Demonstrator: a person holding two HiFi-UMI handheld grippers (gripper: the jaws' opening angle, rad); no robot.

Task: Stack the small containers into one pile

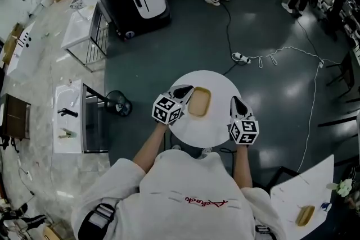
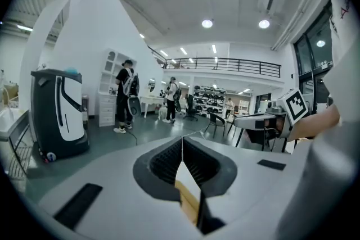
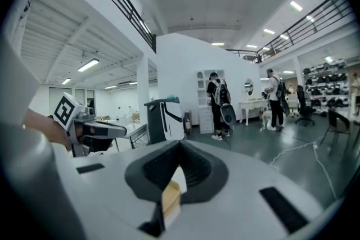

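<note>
Two pairs of jaws were pressed fully together with nothing gripped. The left gripper (image 2: 182,143) and the right gripper (image 3: 180,146) each showed only a sliver of tan and white beneath their closed tips. We saw the tan container (image 1: 199,102) lying on the round white table (image 1: 211,129). The left gripper was just beside the container's left edge, and the right gripper stood apart to its right.

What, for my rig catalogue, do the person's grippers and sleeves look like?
The left gripper and right gripper match: pale grey bodies, dark ribbed pads in a black V-shaped recess, and a cube of black-and-white square markers on each. The person wears a white short-sleeved shirt with red script.
</note>
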